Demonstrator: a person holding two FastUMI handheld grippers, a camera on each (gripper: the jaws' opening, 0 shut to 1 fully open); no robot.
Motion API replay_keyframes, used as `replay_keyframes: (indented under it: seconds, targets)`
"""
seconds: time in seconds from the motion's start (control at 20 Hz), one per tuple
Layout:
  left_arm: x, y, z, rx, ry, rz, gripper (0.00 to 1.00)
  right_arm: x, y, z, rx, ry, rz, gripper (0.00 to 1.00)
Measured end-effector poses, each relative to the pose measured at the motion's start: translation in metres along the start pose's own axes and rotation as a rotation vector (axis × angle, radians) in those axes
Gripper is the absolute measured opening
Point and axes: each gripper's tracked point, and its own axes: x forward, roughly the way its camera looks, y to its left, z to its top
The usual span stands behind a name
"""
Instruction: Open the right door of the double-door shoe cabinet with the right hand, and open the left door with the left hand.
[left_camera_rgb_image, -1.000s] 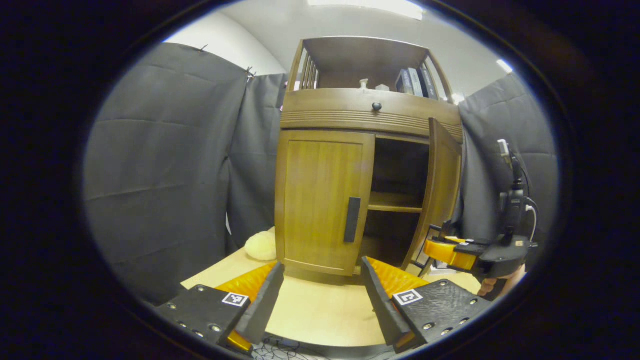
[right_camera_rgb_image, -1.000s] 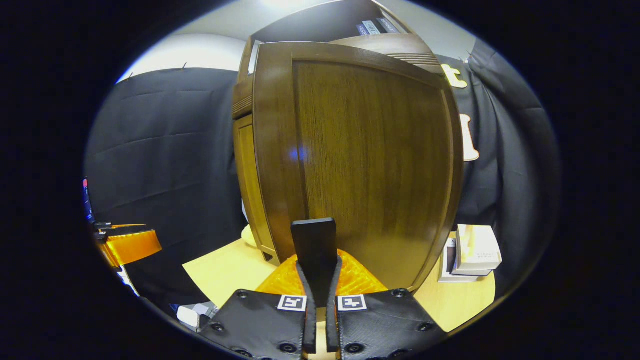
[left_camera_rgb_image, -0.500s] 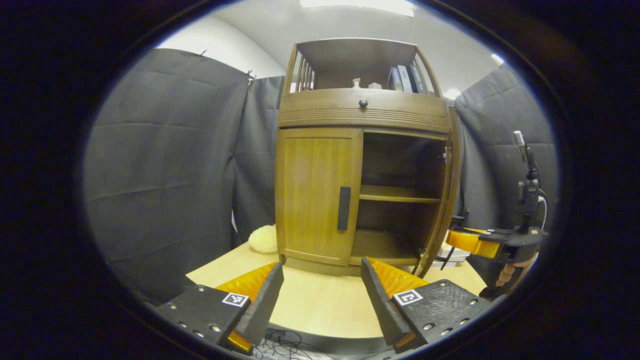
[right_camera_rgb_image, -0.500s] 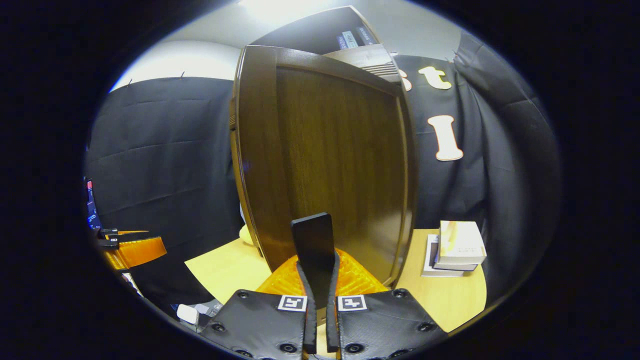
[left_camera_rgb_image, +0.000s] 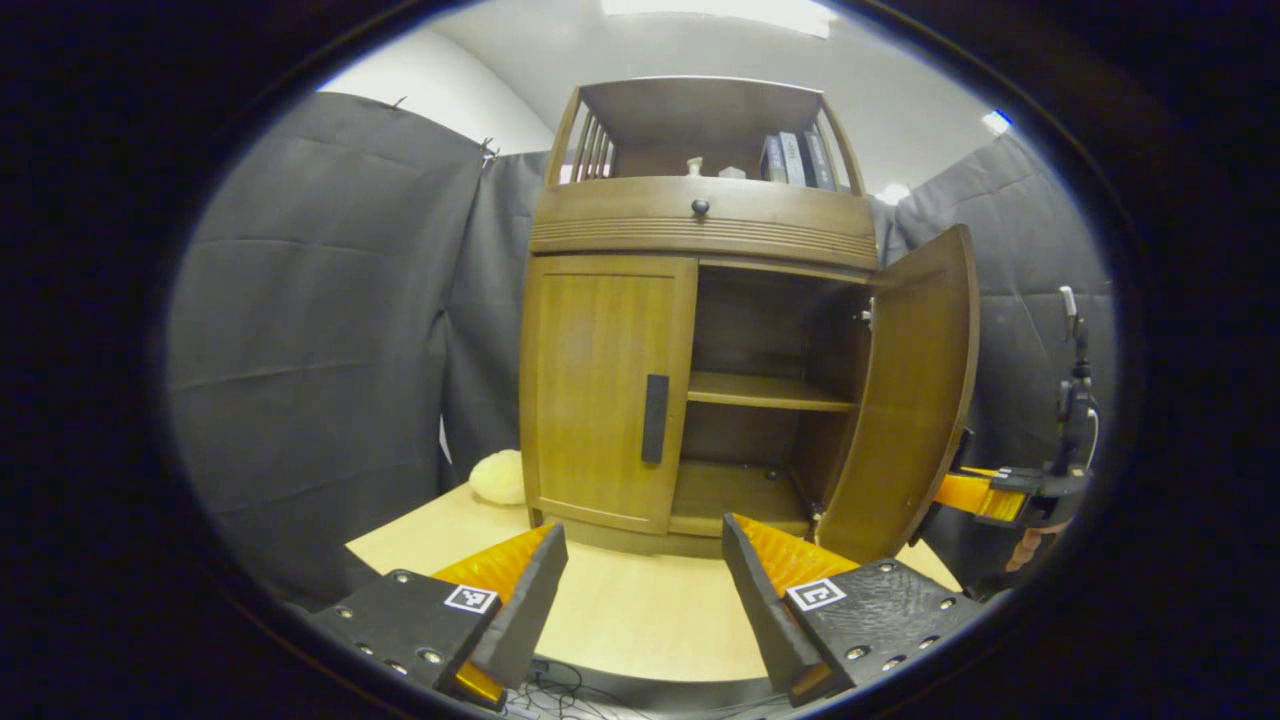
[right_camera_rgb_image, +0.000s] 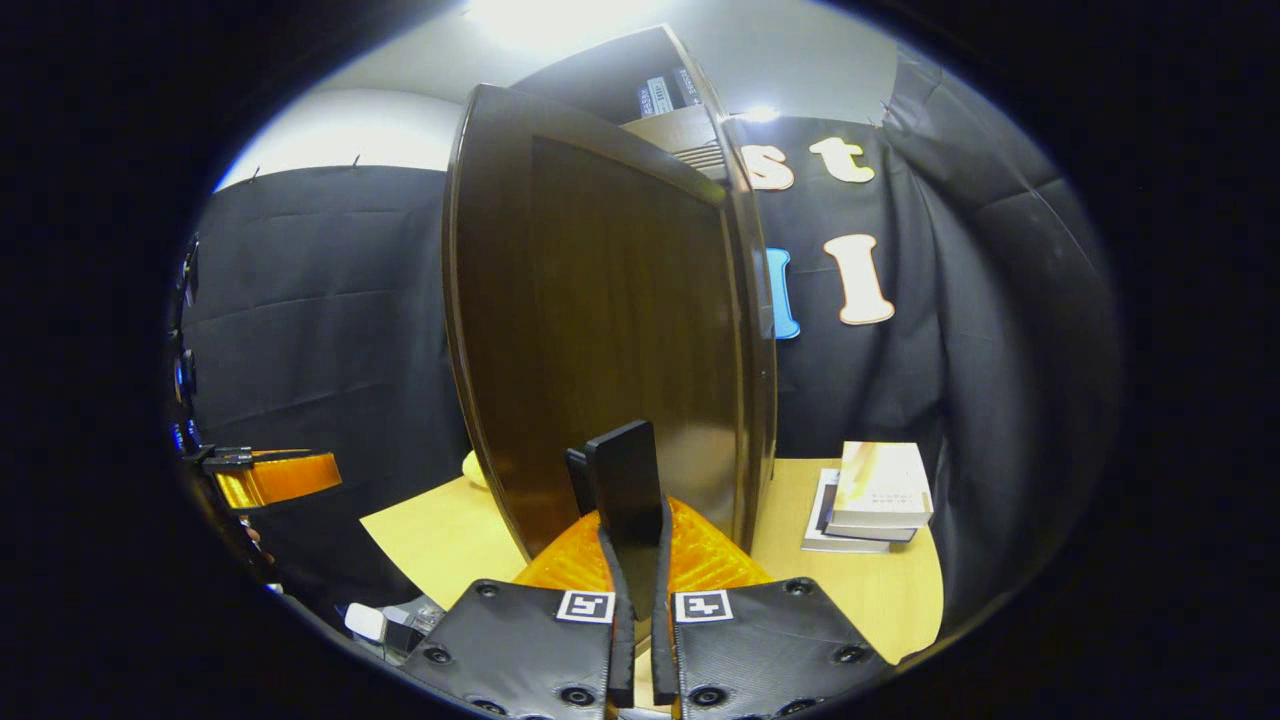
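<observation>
Right door swung wide, left door closed.

Left gripper view: the left hand-held gripper (left_camera_rgb_image: 640, 590) gapes empty above the tabletop's (left_camera_rgb_image: 640, 620) front edge; the left door's (left_camera_rgb_image: 600, 390) stiff handle (left_camera_rgb_image: 655, 419) looks graspable.
Right gripper view: the right hand-held gripper (right_camera_rgb_image: 637, 560) clamps the right door's (right_camera_rgb_image: 600, 330) handle (right_camera_rgb_image: 625, 480).

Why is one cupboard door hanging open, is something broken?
Nothing looks damaged. The right door is swung wide because the right gripper is clamped on its handle; the left door sits shut.
</observation>
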Motion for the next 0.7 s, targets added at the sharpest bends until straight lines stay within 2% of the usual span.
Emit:
replay_keyframes:
  seconds: [0.3,0.35,0.4,0.55,0.7]
  targets:
    - [0.000,-0.005,0.001,0.022,0.006,-0.036,0.91,-0.016,-0.041,0.002,0.017,-0.017,-0.082,0.08]
    - [0.001,-0.006,0.000,0.016,0.008,-0.042,0.91,-0.019,-0.051,0.002,0.025,-0.021,-0.102,0.05]
    - [-0.001,-0.009,-0.001,0.011,0.011,-0.046,0.91,-0.021,-0.057,0.003,0.040,-0.023,-0.109,0.11]
    - [-0.004,-0.009,-0.002,0.016,0.020,-0.051,0.91,-0.020,-0.054,0.001,0.093,-0.011,-0.094,0.05]
    - [-0.003,-0.005,-0.003,0.033,0.024,-0.042,0.91,-0.021,-0.055,0.003,0.069,-0.015,-0.136,0.07]
